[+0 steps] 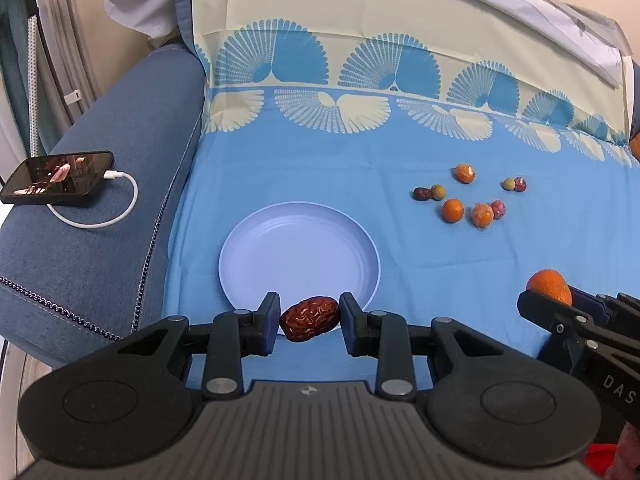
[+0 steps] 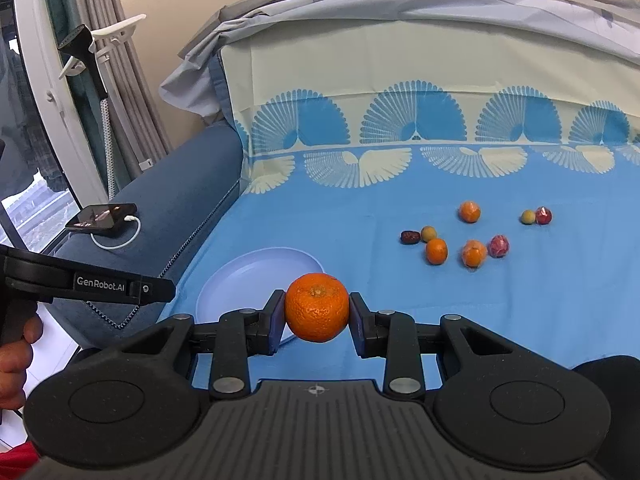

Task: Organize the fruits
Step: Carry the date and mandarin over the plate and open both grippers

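My left gripper [image 1: 309,317] is shut on a wrinkled red date [image 1: 309,318], just over the near rim of the pale blue plate [image 1: 300,256]. To its right, my right gripper [image 2: 317,312] is shut on a mandarin [image 2: 317,307], also seen as an orange ball [image 1: 549,285] in the left wrist view. The plate [image 2: 248,280] holds nothing. Farther back on the blue cloth lie several loose fruits: another date [image 2: 410,237], a green fruit [image 2: 428,233], mandarins [image 2: 436,251] [image 2: 469,211], a wrapped mandarin [image 2: 473,253] and a wrapped red fruit [image 2: 499,246].
A phone [image 1: 56,178] with a white cable [image 1: 116,208] lies on the dark blue sofa arm at the left. A second green fruit [image 2: 528,217] and wrapped red fruit [image 2: 543,215] sit far right. The cloth runs up the sofa back. A hand [image 2: 16,360] holds the left gripper.
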The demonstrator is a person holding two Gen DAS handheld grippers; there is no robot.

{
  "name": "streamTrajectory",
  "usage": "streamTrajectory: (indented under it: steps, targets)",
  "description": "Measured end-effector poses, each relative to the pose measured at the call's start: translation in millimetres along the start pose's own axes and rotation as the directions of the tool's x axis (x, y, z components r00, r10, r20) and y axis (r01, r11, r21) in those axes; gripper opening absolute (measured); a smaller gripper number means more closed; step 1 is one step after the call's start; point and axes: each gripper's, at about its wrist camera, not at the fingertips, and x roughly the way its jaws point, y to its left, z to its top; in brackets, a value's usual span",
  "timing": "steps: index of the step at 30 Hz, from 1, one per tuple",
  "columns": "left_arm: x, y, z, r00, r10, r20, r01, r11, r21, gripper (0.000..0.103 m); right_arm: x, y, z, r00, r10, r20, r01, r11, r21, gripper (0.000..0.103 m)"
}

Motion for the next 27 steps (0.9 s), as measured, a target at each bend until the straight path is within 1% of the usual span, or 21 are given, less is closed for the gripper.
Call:
streamTrajectory:
  steps: [7,14,21,25,27]
  targets:
    - [13,10,5,1.0,0.007,-0.022,-0.008,1.0,-0.024,0.035,15,2,3,0.999,-0.013,-0.04,0.012,1.0,-0.017,0.035]
    - [31,23,17,1.0,0.004,-0.028,-0.006,0.997,-0.074,0.035,45,16,11,0.996,-0.005,-0.093,-0.001,0.997,-0.073,0.035]
    - [64,32,36,0.999,0.006,-0.033,-0.008,0.998,-0.059,0.035,94,31,19,0.989,0.011,-0.147,-0.031,0.991,-0.131,0.035]
    - [95,36,48,0.998,0.0,-0.063,-0.004,0.999,-0.053,0.035,129,40,21,0.978,0.036,-0.207,-0.073,0.982,-0.173,0.035]
    - [113,39,51,0.996,0.008,-0.085,-0.012,0.999,-0.051,0.035,147,44,18,0.973,0.027,-0.229,-0.075,0.976,-0.203,0.035]
